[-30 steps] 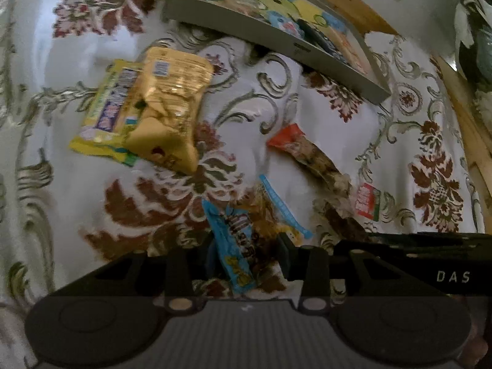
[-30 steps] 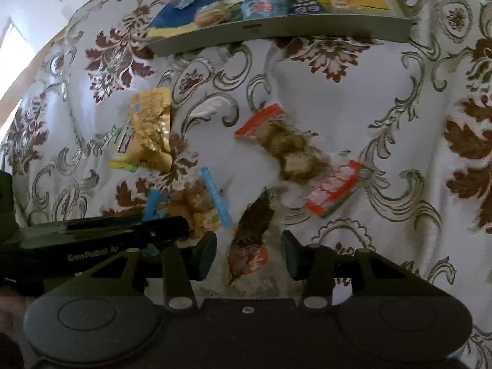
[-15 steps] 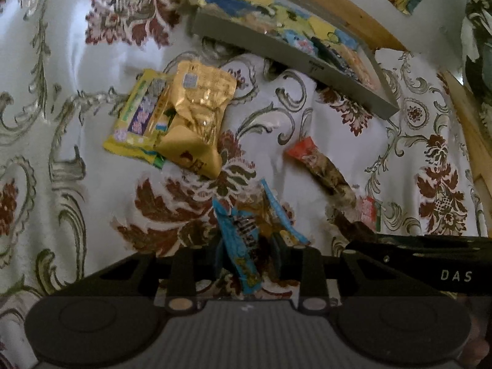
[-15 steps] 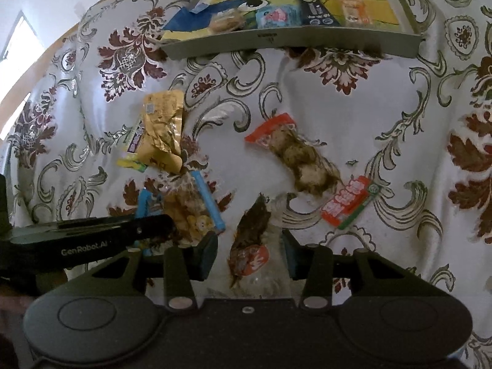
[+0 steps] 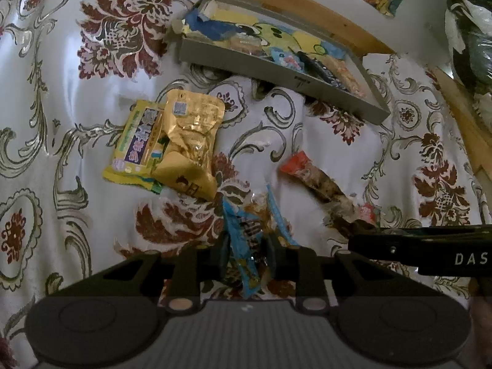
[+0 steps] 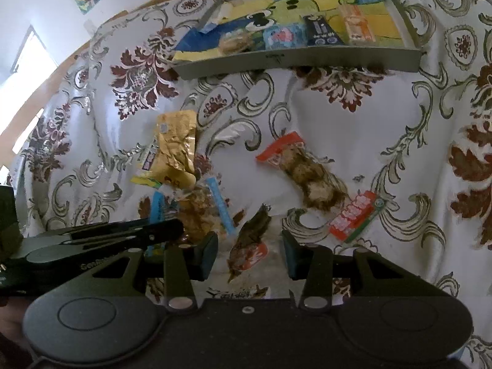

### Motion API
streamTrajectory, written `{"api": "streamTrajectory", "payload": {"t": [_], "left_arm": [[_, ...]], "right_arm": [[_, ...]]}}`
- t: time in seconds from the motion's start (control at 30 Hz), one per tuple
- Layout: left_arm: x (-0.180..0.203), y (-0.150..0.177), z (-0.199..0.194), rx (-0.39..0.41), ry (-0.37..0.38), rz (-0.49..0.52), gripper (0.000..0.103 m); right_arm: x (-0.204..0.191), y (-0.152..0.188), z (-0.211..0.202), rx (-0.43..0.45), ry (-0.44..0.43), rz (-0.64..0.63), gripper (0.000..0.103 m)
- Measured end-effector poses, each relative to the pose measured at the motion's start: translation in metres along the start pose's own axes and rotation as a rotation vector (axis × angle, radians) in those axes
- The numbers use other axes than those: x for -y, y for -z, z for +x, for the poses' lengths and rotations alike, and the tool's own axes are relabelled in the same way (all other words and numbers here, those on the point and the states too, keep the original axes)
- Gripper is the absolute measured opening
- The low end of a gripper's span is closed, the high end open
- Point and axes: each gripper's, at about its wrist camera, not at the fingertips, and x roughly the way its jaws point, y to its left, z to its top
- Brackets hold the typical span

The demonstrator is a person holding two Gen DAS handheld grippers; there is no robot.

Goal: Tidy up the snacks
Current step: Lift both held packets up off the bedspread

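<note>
My left gripper is shut on a blue-edged clear snack packet, which hangs between its fingers just above the patterned cloth. In the right wrist view my right gripper holds a brown snack packet with a red label. Its jaws stand fairly wide against the packet's clear wrapper. The two grippers are side by side, and the left one's tip shows at the left of that view. A grey tray with several snacks inside lies at the far side.
On the cloth lie a gold packet overlapping a yellow packet, an orange-topped brown snack and a small red packet. A wooden bed edge runs behind the tray, with a wall beyond it.
Both grippers have risen and drawn back from the cloth, so the tray and loose snacks look smaller. The left jaws closed tighter on the blue packet. The brown packet stayed between the right jaws.
</note>
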Motion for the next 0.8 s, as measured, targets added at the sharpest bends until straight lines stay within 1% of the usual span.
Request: {"api": "streamTrajectory", "payload": {"t": [0.1, 0.27, 0.3, 0.43, 0.57, 0.67, 0.8], "left_arm": [[0.002, 0.001, -0.001, 0.006, -0.002, 0.011, 0.026], [0.007, 0.001, -0.005, 0.040, -0.003, 0.047, 0.025], [0.008, 0.001, -0.005, 0.044, 0.000, 0.049, 0.021], [0.007, 0.000, -0.006, 0.050, 0.012, 0.041, 0.020], [0.007, 0.001, -0.005, 0.047, 0.007, 0.049, 0.020], [0.009, 0.002, -0.007, 0.065, 0.015, 0.060, 0.019], [0.016, 0.002, -0.011, 0.107, -0.017, 0.108, 0.017]], "right_arm": [[0.000, 0.000, -0.001, 0.008, -0.004, 0.001, 0.046], [-0.003, 0.000, -0.004, 0.024, -0.001, -0.010, 0.046], [-0.002, 0.001, -0.004, 0.026, -0.002, -0.009, 0.046], [-0.002, 0.001, -0.007, 0.044, -0.001, -0.006, 0.046], [-0.003, 0.001, -0.008, 0.050, 0.002, -0.008, 0.046], [-0.003, 0.001, -0.008, 0.052, 0.008, -0.008, 0.046], [-0.001, 0.001, -0.009, 0.067, 0.018, 0.004, 0.046]]}}
